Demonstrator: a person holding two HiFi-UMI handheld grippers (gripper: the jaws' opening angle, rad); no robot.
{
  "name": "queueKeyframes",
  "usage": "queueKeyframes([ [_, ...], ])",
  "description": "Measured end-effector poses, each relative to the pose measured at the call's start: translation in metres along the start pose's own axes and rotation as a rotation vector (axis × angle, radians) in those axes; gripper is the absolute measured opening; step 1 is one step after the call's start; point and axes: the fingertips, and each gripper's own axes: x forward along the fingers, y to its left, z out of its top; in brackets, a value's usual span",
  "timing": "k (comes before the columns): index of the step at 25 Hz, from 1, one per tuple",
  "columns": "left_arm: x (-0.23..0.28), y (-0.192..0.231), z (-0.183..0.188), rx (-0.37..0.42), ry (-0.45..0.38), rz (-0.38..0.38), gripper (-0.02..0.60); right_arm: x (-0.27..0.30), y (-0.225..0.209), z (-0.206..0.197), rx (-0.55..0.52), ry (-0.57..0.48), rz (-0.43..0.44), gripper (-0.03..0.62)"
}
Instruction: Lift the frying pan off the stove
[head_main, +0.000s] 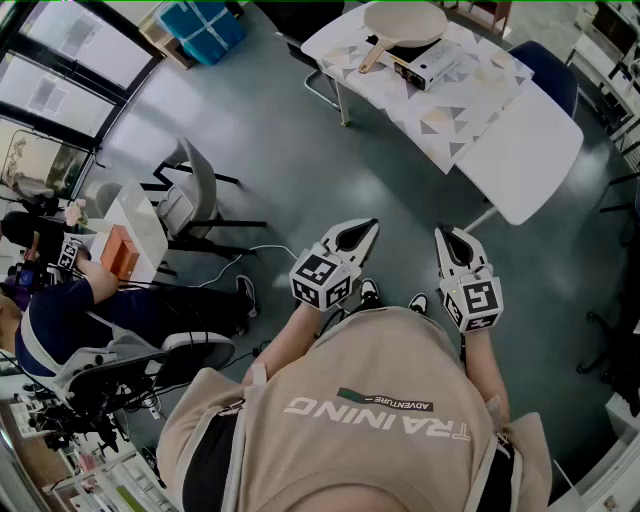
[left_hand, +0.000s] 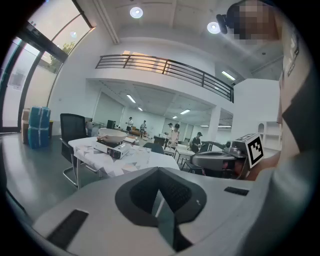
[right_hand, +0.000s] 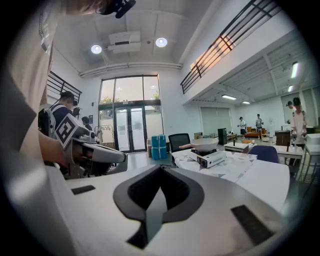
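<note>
one frying pan (head_main: 405, 22), "training adventure" shirt (head_main: 400, 350)

Head view: from over the person's shoulders, steeply down onto the grey floor (head_main: 290, 150), close above the left gripper (head_main: 362, 232) and right gripper (head_main: 445, 240), with the white table (head_main: 520, 150) well ahead at the top edge, bearing the frying pan (head_main: 405, 22) on the portable stove (head_main: 432, 62). Left gripper view: riding behind its own jaws, roughly level, facing the distant table left of centre, the right gripper near at the right. Right gripper view: same low, level look, table right of centre, left gripper near at the left. Shared by all three: table, stove, pan, far off in each.
</note>
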Motion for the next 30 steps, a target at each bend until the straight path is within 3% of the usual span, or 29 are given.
queueKeyframes([
  [4,0.002,0.003,0.01,0.01,-0.032,-0.006,0.002,0.004,0.001,0.005,0.004,-0.017,-0.003,0.002],
  [10,-0.01,0.011,0.005,-0.038,-0.058,-0.01,0.002,0.012,0.011,-0.005,0.006,0.016,-0.009,0.002],
  [17,-0.041,0.059,-0.005,-0.129,-0.076,0.025,0.002,0.047,0.034,-0.019,-0.002,0.071,-0.004,0.002],
  [22,-0.052,0.103,-0.015,-0.142,-0.03,0.063,0.002,0.082,0.041,-0.01,-0.008,0.063,-0.044,0.002],
  [30,-0.034,0.146,-0.011,-0.106,-0.004,-0.019,0.002,0.121,0.04,-0.004,-0.016,0.063,-0.115,0.002],
])
